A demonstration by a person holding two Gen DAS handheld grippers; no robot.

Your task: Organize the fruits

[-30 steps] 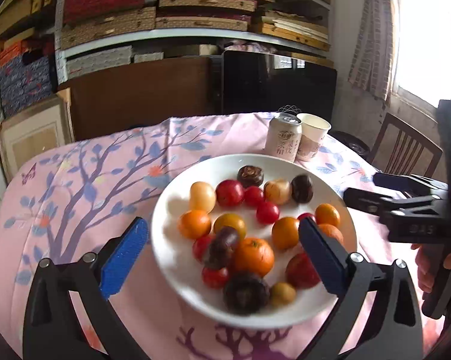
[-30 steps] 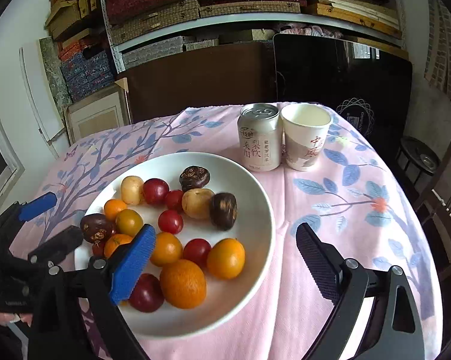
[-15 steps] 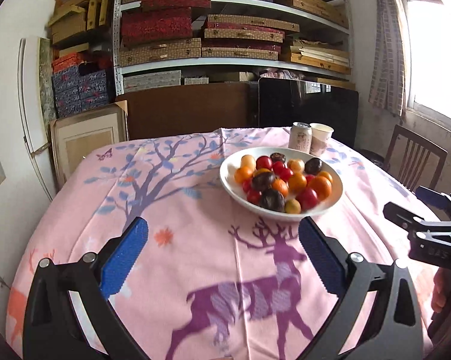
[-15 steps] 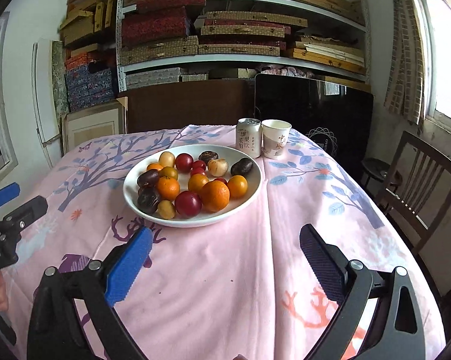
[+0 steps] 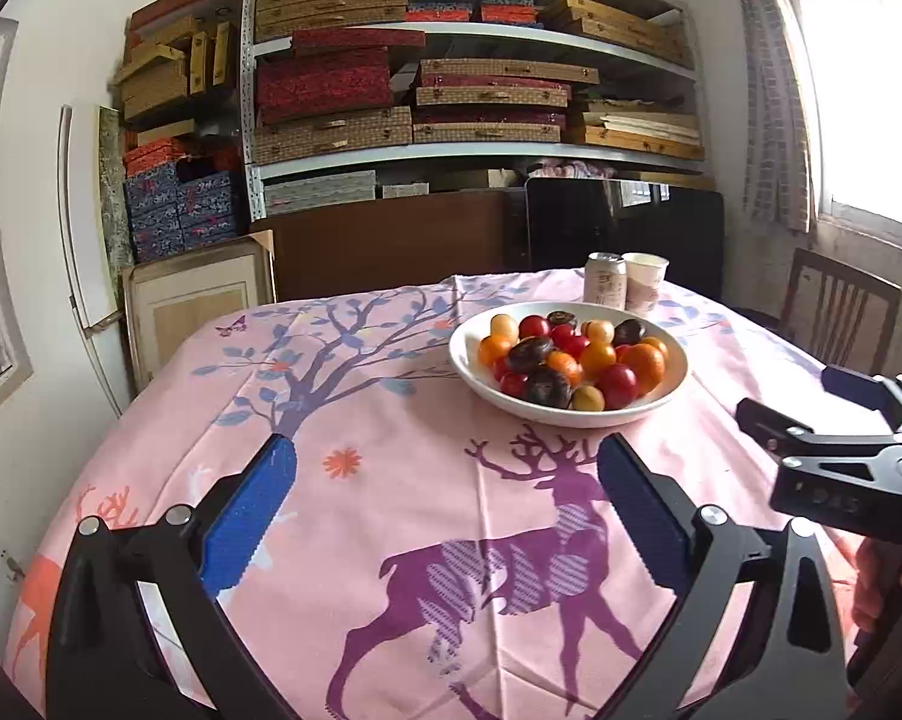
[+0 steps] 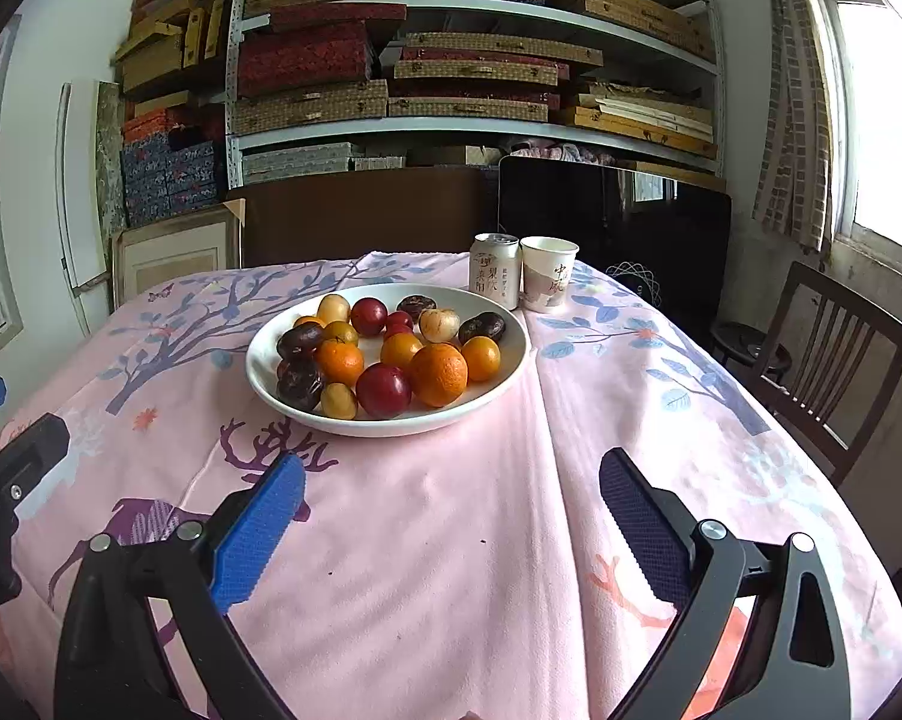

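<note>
The left gripper (image 5: 445, 516) and right gripper (image 6: 451, 525) hang low over the pink cloth (image 6: 451, 540), jaws wide apart and empty. Farther off, mid-table, a white plate (image 6: 499, 384) holds the fruits (image 6: 391, 354) in a heap. Just behind the plate stand a can (image 6: 495, 270) and cup (image 6: 548, 273), side by side.

Fruits (image 6: 391, 354) are lying in a bowl (image 6: 505, 381) on the counter (image 6: 451, 540) ahead of me; a can (image 6: 495, 269) and cup (image 6: 549, 273) are standing side by side behind it.
</note>
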